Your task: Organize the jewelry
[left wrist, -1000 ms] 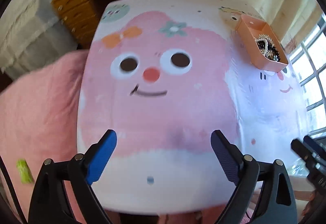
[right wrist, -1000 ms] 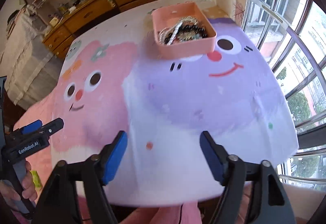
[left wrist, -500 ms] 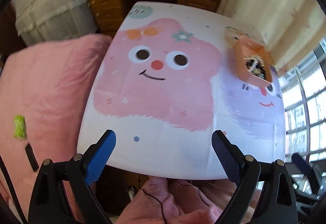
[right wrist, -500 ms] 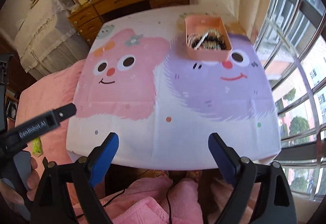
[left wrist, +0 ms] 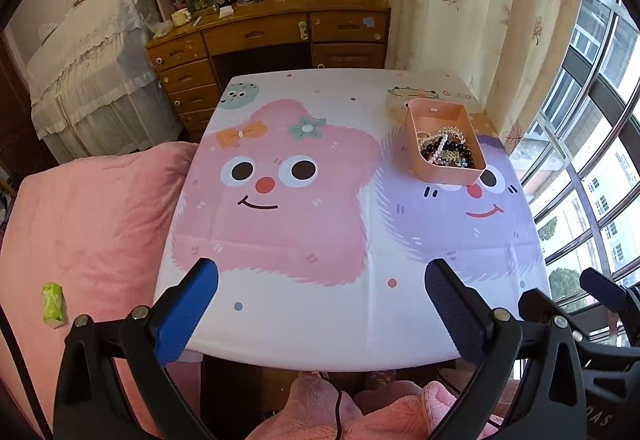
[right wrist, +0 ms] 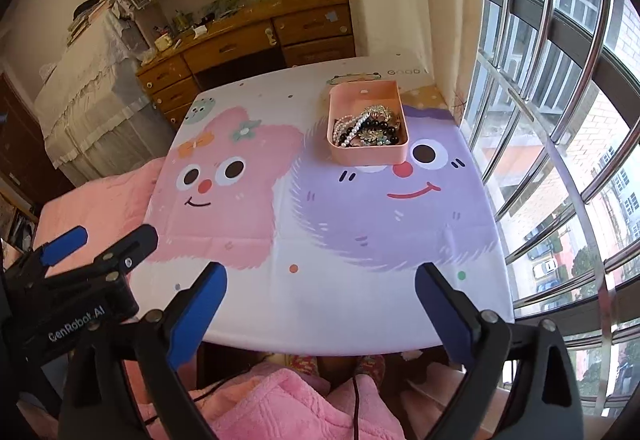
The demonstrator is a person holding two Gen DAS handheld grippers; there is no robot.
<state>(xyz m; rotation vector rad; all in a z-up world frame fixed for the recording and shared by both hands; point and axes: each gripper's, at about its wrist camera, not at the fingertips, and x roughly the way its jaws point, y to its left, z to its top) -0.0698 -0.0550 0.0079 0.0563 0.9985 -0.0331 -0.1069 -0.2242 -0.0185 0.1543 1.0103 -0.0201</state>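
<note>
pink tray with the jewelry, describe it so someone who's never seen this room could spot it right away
Start at the table under the cartoon tablecloth. On its far right corner, beside the cream curtain, sits the rectangular peach-pink plastic tray, over the purple monster's eye. It is the only object on the cloth, heaped with pearl and black bead jewelry.

The left black two-finger gripper with blue rubber pads (left wrist: 320, 304) is held level, its jaws spread wide apart with nothing between them. The right black two-finger gripper with blue pads (right wrist: 320, 304) is posed the same way, jaws wide and empty. In the right wrist view, the left gripper shows at the lower left, angled up and rightward, just beside the right gripper's left finger. In the left wrist view, the right gripper's dark fingertips (left wrist: 600, 286) show at the lower right edge.
</note>
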